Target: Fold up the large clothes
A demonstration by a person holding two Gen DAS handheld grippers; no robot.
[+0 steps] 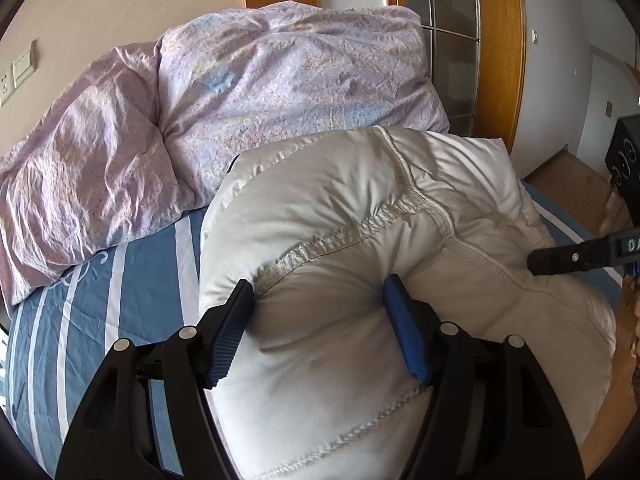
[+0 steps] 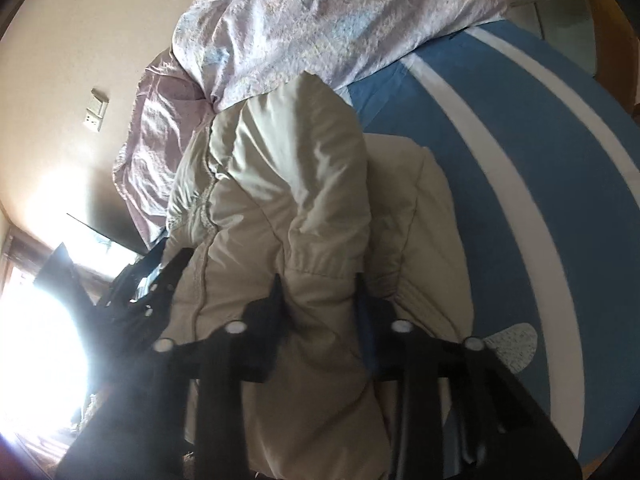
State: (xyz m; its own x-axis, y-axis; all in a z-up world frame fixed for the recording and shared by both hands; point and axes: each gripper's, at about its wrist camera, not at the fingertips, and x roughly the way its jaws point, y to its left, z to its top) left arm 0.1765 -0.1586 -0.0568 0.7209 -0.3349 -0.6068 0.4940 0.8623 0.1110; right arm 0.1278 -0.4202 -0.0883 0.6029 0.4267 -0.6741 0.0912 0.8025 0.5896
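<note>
A puffy off-white down jacket (image 1: 360,240) lies bunched on the blue striped bed sheet (image 1: 120,288). My left gripper (image 1: 320,292) has its blue-padded fingers pressed into a thick fold of the jacket, one on each side. My right gripper (image 2: 318,288) likewise squeezes a padded roll of the jacket (image 2: 280,184) between its fingers. The tip of the right gripper (image 1: 560,258) shows at the right edge of the left wrist view, touching the jacket. The left gripper (image 2: 160,280) shows dark at the left of the right wrist view.
A crumpled lilac floral duvet (image 1: 240,92) is piled at the back of the bed, just behind the jacket. A beige wall with sockets (image 1: 20,72) is to the left. A wooden door frame (image 1: 500,40) and cardboard boxes (image 1: 572,184) stand to the right.
</note>
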